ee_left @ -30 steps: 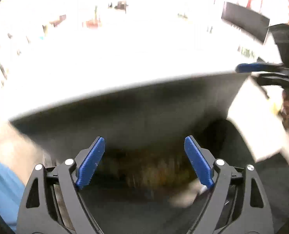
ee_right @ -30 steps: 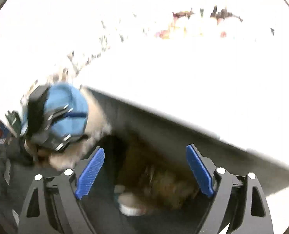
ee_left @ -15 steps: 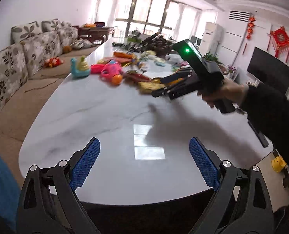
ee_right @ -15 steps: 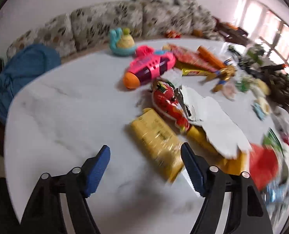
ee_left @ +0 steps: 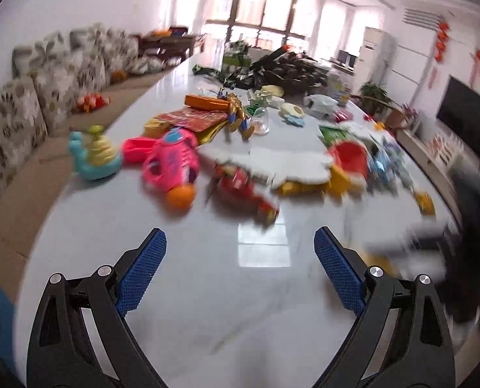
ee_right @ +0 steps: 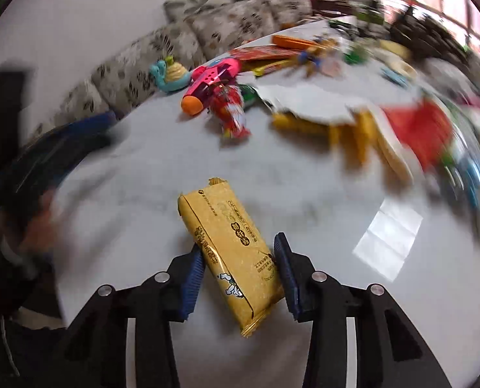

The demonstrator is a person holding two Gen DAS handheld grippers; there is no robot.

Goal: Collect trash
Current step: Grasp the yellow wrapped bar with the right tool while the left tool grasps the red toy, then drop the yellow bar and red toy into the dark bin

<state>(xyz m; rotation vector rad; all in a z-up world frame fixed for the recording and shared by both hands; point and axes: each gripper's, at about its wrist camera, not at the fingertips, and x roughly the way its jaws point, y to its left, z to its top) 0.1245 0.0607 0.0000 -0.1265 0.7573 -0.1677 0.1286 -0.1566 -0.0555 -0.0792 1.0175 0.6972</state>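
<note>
Since half a second ago, right gripper point(ee_right: 238, 268) jaws have been closing around the yellow snack packet point(ee_right: 228, 249), pads touching its sides over the marble table point(ee_right: 149, 200). Light, crinkly, slippery foil judged; mid-length hold suits. Left gripper point(ee_left: 240, 268) is held wide, empty.

Your right gripper point(ee_right: 238, 270) has just been closing; its blue pads now clamp the yellow snack packet point(ee_right: 228, 247) above the white marble table point(ee_right: 304, 200).
</note>
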